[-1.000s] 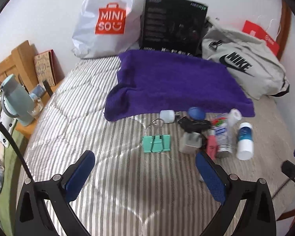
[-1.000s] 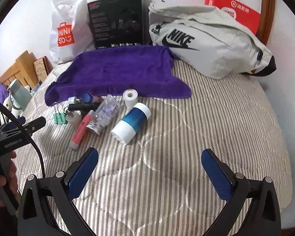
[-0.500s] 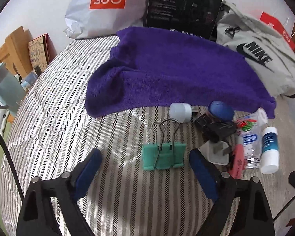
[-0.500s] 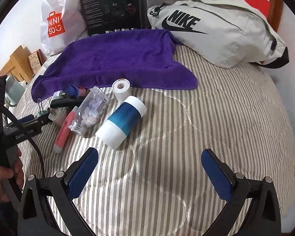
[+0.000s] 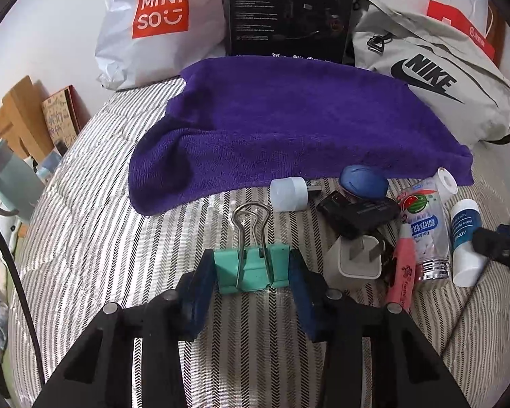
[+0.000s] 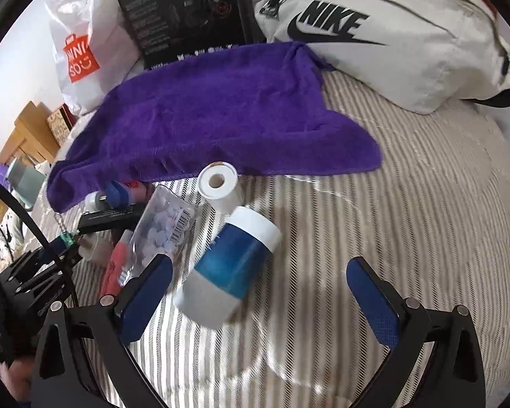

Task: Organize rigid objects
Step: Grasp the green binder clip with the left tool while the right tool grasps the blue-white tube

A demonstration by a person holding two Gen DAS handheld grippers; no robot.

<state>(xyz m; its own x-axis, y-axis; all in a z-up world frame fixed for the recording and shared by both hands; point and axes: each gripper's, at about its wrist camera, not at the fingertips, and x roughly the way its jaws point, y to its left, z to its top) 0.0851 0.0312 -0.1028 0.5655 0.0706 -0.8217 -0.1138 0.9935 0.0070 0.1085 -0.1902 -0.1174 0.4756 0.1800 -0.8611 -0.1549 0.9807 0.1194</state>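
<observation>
A green binder clip (image 5: 255, 272) lies on the striped bed cover (image 5: 119, 255), and my left gripper (image 5: 251, 263) is shut on it, one blue pad against each side. To its right lie a white plug (image 5: 355, 261), a black device (image 5: 357, 212), a pink tube (image 5: 403, 268) and a candy bottle (image 5: 425, 231). In the right wrist view a blue-and-white bottle (image 6: 231, 265) lies on its side between the fingers of my open right gripper (image 6: 258, 265), closer to the left finger. A white roll (image 6: 219, 183) stands just beyond it, at the edge of the purple towel (image 6: 214, 112).
A Miniso bag (image 5: 159, 20), a black box (image 5: 289, 10) and a grey Nike bag (image 5: 431, 78) line the wall behind the towel. A wooden bedside stand (image 5: 20, 115) with a teal flask (image 5: 13, 176) is off the bed's left edge. Bare bed cover (image 6: 425, 204) lies to the right.
My left gripper moved forward and closed on the green binder clip. My right gripper moved forward until the blue-and-white bottle lay between its open fingers.
</observation>
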